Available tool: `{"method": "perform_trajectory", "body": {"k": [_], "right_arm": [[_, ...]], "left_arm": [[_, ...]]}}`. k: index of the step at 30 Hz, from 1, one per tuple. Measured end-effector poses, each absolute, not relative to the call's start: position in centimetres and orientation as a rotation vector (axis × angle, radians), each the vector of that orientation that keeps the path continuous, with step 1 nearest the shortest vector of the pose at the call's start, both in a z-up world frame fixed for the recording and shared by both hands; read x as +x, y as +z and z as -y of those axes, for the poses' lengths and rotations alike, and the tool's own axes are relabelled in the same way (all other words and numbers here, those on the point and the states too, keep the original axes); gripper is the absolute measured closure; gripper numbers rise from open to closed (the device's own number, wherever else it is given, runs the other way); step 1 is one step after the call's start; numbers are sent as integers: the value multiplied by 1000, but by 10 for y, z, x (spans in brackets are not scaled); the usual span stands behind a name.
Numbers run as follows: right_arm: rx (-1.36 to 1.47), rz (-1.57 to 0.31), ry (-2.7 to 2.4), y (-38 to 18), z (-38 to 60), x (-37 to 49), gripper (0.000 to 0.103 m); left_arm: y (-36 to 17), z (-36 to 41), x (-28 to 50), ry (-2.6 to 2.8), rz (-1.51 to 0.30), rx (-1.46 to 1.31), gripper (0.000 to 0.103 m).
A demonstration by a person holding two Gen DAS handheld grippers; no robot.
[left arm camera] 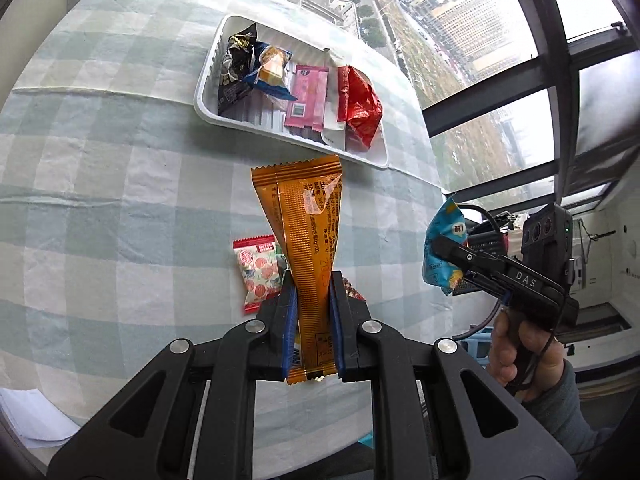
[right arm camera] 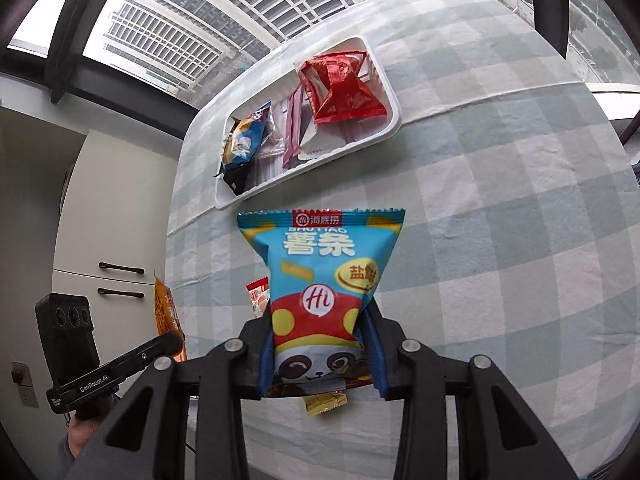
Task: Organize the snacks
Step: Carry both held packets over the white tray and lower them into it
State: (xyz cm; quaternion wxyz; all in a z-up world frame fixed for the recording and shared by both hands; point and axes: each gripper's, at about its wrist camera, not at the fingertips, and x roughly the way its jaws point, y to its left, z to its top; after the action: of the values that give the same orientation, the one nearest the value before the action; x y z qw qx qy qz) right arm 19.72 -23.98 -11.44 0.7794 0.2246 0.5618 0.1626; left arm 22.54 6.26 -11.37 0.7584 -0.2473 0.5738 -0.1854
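My left gripper (left arm camera: 312, 292) is shut on a long orange snack packet (left arm camera: 308, 232) and holds it above the checked tablecloth, short of the white tray (left arm camera: 208, 80). My right gripper (right arm camera: 320, 320) is shut on a blue panda chips packet (right arm camera: 320, 276), also above the table. The tray (right arm camera: 394, 108) holds several snacks: a black packet (left arm camera: 236, 68), a blue and yellow one (left arm camera: 272, 68), a pink one (left arm camera: 306, 96) and a red one (left arm camera: 360, 106). A red and white candy packet (left arm camera: 258, 272) lies on the cloth under my left gripper.
The right gripper with its blue packet shows at the right of the left wrist view (left arm camera: 444, 256). The left gripper with the orange packet shows at the lower left of the right wrist view (right arm camera: 168, 320). A small yellow packet (right arm camera: 324, 402) lies below my right gripper. Windows stand behind the table.
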Motion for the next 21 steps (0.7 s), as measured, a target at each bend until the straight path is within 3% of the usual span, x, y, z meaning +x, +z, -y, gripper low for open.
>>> {"method": "perform_trajectory", "body": {"k": [9, 21], "right_arm": [[432, -1096, 420, -71, 235, 297, 63], [257, -1165, 450, -97, 175, 385, 63]], "left_arm": [[-71, -45, 350, -407, -1145, -445, 90], [-128, -9, 456, -341, -1242, -367, 90]]}}
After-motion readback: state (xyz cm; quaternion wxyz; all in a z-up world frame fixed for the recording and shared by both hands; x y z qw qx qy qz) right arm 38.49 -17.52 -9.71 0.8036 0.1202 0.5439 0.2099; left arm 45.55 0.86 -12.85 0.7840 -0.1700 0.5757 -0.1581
